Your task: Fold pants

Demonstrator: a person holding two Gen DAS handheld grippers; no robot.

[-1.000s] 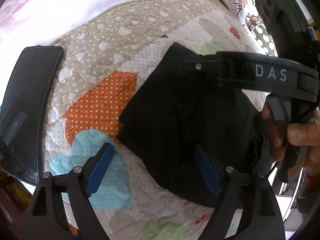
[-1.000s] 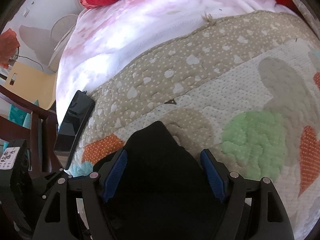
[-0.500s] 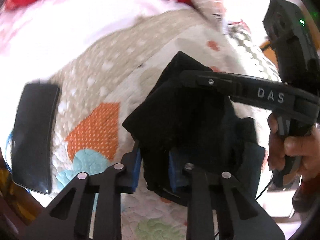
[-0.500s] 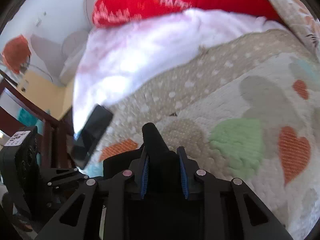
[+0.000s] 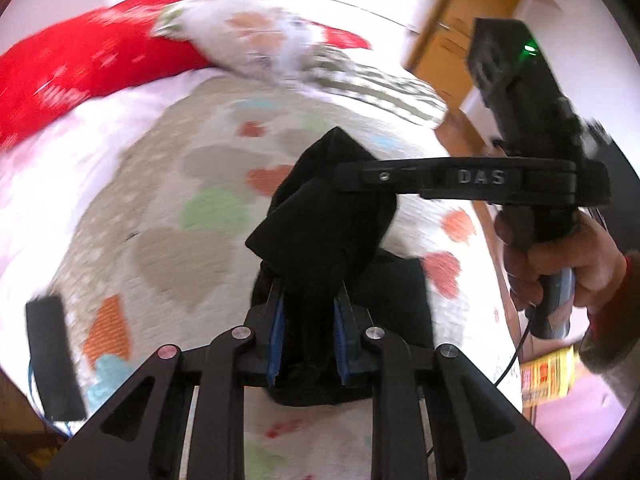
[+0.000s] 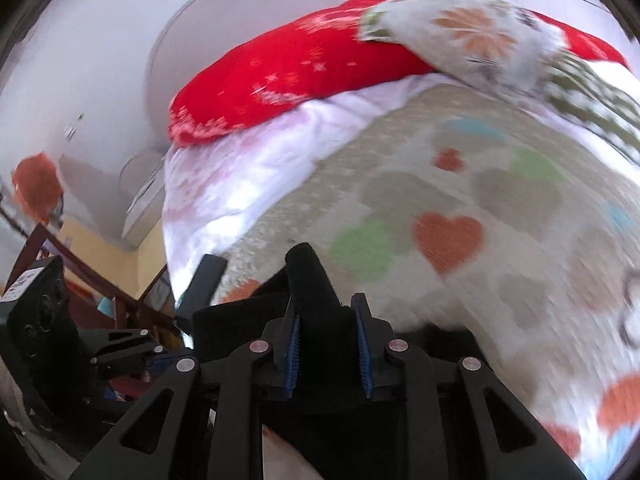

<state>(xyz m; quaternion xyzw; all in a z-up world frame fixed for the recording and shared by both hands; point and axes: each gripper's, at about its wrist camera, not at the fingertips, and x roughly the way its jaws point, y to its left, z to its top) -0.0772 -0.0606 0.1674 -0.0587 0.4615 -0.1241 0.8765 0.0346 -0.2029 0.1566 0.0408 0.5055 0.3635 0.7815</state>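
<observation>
Both of my tongs grip the black cloth pants [image 5: 320, 232]: my left tongs [image 5: 307, 334] and my right tongs [image 6: 329, 346] each pinch a bunch of it between blue pads. They hang lifted above the quilted bed cover with coloured hearts [image 5: 192, 216], stretched between my hands, the free part far from me.

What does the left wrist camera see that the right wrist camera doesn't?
Only the left wrist view shows the hand holding the right gripper's handle, a wooden door and a yellow box. Only the right wrist view shows the round white headboard and dark wooden frame. Both show black pants pinched in a gripper, the heart quilt and red pillow.
</observation>
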